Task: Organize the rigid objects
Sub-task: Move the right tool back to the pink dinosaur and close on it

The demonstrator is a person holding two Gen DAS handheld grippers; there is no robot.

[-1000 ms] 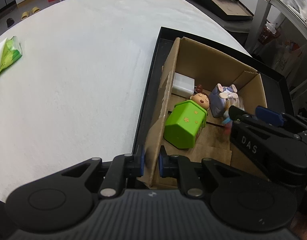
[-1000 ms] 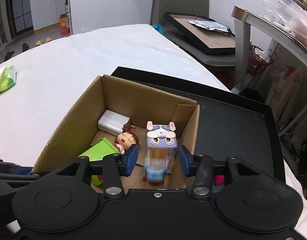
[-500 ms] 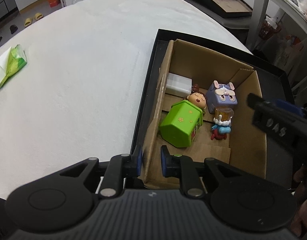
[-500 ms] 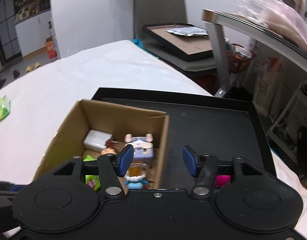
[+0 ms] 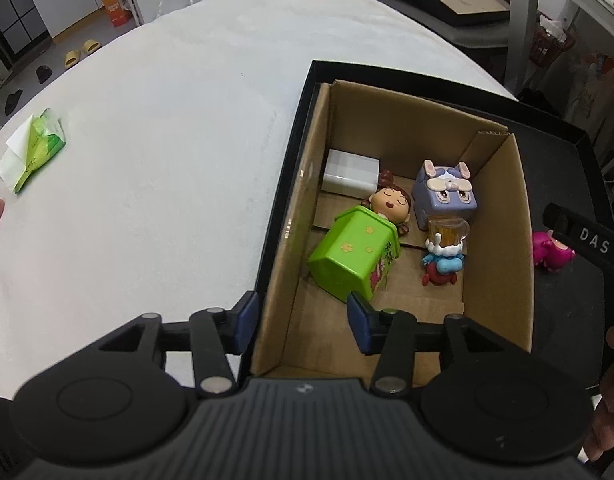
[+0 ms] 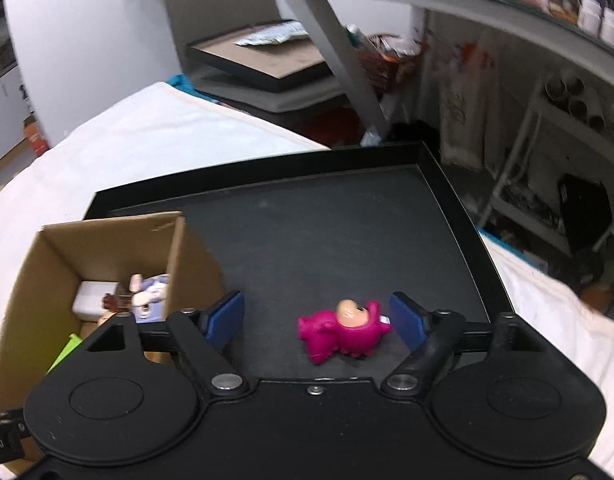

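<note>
Two grippers: both spread wide, holding nothing.
Right gripper (image 6: 317,318): pink toy (image 6: 341,332) lies between its fingers, on the black tray (image 6: 327,232).
Left gripper (image 5: 301,322): straddles the box (image 5: 291,240) wall.

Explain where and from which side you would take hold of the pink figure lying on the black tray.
Grip the pink figure across its plump body, coming down from above and the near side. It lies on its side on the black tray, clear of the cardboard box. The right tool is open and already straddles it, so closing across the body looks simplest.
</note>
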